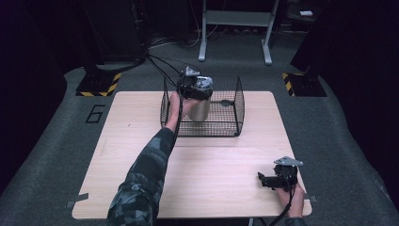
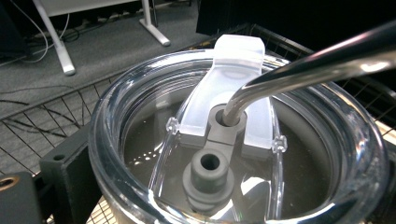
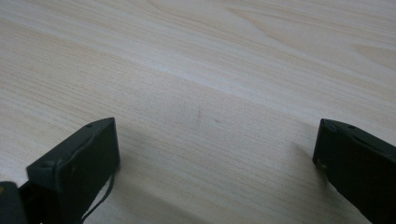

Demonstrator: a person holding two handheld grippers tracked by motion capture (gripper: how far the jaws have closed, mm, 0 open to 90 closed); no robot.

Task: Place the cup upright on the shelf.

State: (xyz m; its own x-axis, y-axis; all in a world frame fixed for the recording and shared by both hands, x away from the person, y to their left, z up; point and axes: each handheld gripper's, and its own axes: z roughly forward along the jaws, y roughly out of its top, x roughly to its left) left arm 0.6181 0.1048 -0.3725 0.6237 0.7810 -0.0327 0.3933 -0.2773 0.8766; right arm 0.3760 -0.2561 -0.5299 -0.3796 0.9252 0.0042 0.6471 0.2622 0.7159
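Observation:
A steel tumbler (image 1: 201, 110) stands upright inside the left part of a black wire basket (image 1: 236, 109) at the table's back. My left gripper (image 1: 195, 86) is shut on the tumbler's top rim. Whether the tumbler's base rests on the basket floor I cannot tell. In the left gripper view, its clear lid (image 2: 140, 116) has a frosted flip tab (image 2: 219, 88) and a bent metal straw (image 2: 317, 60) through a grey plug. One black finger (image 2: 65, 165) presses against the lid's left side. My right gripper (image 1: 266, 180) (image 3: 215, 154) lies open on the wooden table (image 1: 211, 169) at the front right, nothing between its fingers.
The basket's right half holds only a small dark piece (image 1: 226, 102). Black-and-yellow floor plates (image 1: 99, 84) and a grey stand's legs (image 1: 235, 28) lie beyond the table's far edge. Cables (image 1: 160, 63) trail from the left gripper to the back.

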